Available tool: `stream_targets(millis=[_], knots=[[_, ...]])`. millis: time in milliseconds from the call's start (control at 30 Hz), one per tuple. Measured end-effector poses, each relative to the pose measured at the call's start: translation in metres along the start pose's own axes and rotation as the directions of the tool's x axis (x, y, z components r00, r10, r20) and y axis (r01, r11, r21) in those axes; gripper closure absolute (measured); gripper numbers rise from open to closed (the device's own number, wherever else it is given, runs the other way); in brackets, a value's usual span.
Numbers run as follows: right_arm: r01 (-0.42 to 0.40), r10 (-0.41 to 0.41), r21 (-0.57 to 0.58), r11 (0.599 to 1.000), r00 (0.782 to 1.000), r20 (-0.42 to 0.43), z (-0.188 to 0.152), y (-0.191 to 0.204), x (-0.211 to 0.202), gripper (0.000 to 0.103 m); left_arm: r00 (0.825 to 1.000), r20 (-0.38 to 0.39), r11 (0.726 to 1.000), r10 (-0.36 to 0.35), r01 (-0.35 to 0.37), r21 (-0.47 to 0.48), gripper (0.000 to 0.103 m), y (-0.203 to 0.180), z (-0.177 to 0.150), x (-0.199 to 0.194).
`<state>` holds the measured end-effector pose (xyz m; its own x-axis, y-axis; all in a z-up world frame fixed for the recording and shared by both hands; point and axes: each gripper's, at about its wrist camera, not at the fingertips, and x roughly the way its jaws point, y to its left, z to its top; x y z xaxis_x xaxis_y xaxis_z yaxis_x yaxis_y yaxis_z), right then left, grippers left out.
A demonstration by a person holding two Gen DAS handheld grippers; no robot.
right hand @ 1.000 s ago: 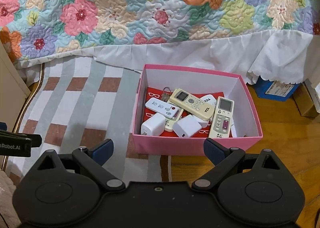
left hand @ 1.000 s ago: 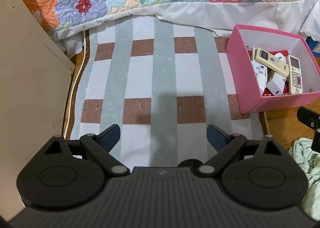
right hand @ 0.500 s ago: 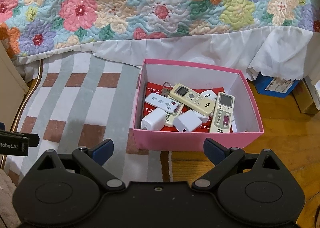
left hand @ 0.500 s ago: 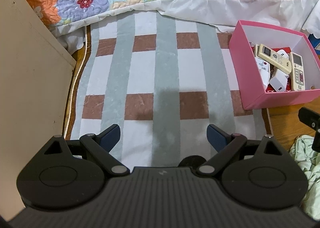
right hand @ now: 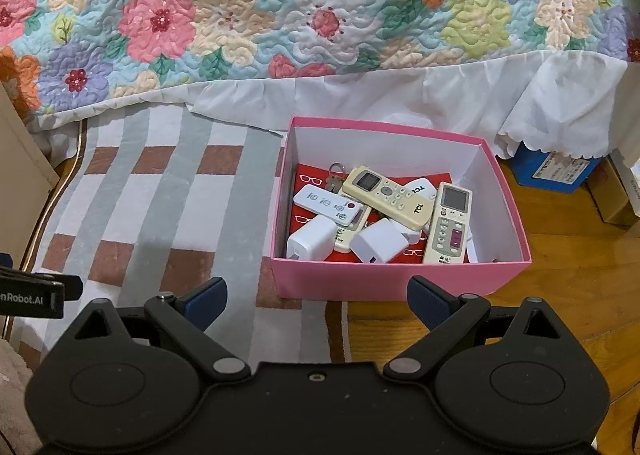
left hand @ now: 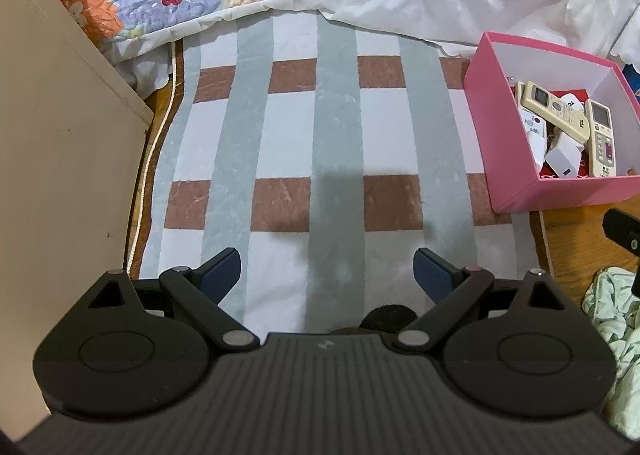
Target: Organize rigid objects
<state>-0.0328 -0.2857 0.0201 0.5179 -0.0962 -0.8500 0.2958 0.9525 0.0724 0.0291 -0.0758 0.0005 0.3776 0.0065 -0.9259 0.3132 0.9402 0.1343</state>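
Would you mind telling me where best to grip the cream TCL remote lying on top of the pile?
Probably across the narrow width of the TCL remote, mid-body, coming from above: it lies flat and diagonal atop the pile, long edges exposed, with the pink box walls blocking side approaches.

The box point(right hand: 400, 281) is pink outside, white inside. The rug point(left hand: 296, 143) is checked grey, white and brown. The quilt point(right hand: 280, 7) is floral.

- Pink box point(right hand: 400, 281), open-topped, sits half on the striped rug, half on wooden floor.
- Inside lie cream remotes point(right hand: 390, 195), a white remote point(right hand: 328, 204), white chargers point(right hand: 378, 241) and keys point(right hand: 334, 177), piled together.
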Motion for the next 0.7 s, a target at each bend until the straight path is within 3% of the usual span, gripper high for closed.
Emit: stream_targets(millis=[500,700], knots=[[0.013,-0.013,-0.028,1.0,1.0,0.016,0.0027,0.0041,-0.0027,0.004,0.999,-0.025,0.999,-0.031,0.031,-0.011,0.009,0.0012,0.0006,0.0043],[0.009,-0.009,-0.025,1.0,1.0,0.019,0.0036,0.0029,-0.0036,0.004,1.0,-0.002,1.0,-0.004,0.004,-0.023,0.009,0.0043,0.0011,0.0016]])
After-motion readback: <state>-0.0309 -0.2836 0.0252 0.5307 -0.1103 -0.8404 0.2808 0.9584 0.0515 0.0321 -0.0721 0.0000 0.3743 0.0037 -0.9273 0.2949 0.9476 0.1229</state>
